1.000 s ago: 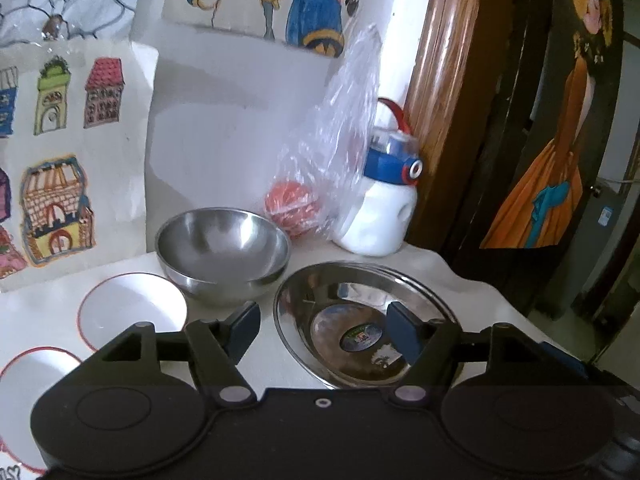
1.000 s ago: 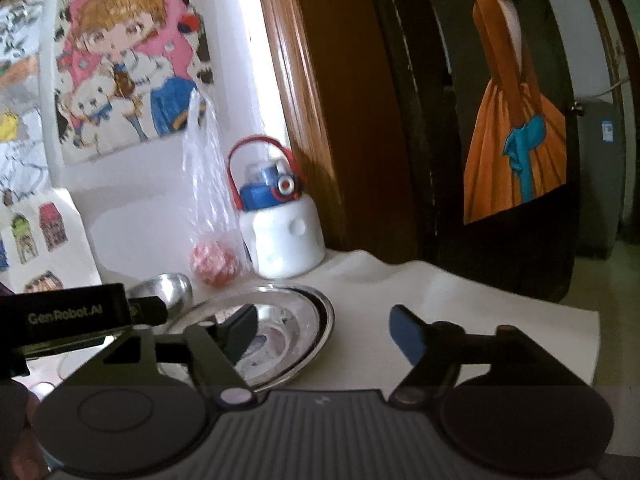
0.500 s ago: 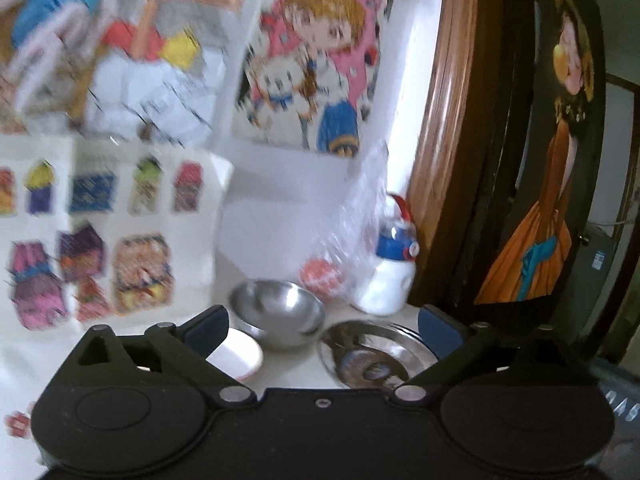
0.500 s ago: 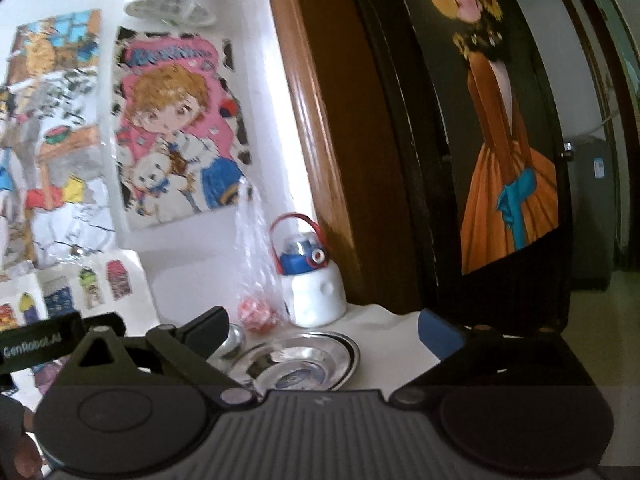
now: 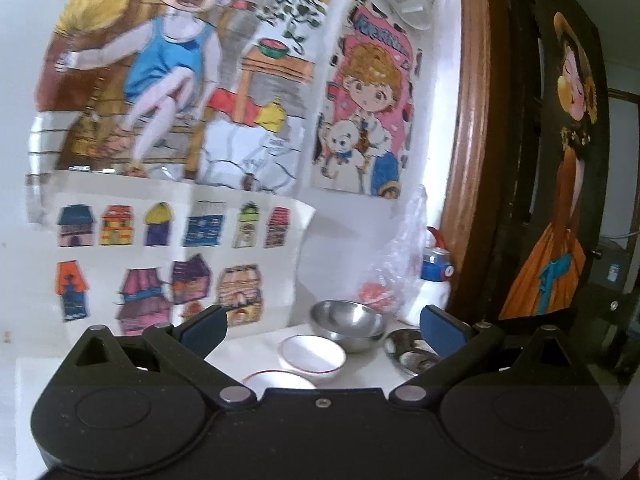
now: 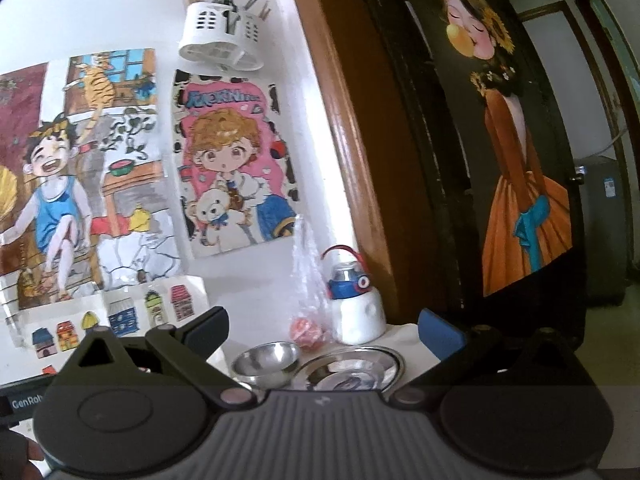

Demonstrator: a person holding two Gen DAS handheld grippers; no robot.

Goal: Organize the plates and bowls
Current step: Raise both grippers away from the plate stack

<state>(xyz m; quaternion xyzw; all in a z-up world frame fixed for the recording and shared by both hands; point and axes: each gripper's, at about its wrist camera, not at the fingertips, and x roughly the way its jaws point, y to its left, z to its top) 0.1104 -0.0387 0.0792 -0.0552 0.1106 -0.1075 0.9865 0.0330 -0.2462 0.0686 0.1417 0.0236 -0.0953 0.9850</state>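
On the white table [image 5: 256,344] below me sit a steel bowl [image 5: 347,324], a steel plate [image 5: 408,354] just right of it, and two red-rimmed white bowls, one [image 5: 312,354] nearer me and one [image 5: 278,381] nearer still. My left gripper [image 5: 323,326] hangs spread wide, holding nothing. My right gripper [image 6: 322,330] is likewise spread and empty. A white water bottle [image 6: 356,304] stands behind the plate.

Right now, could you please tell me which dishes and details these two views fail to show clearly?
- Nearer white plate: left wrist view, front cut off by the left gripper.
- Steel plate: left view, partly behind a blue pad; right wrist view, its near rim hidden by the right gripper.
- White plates: absent from the right view.
- Red item in the plastic bag: too small to identify.
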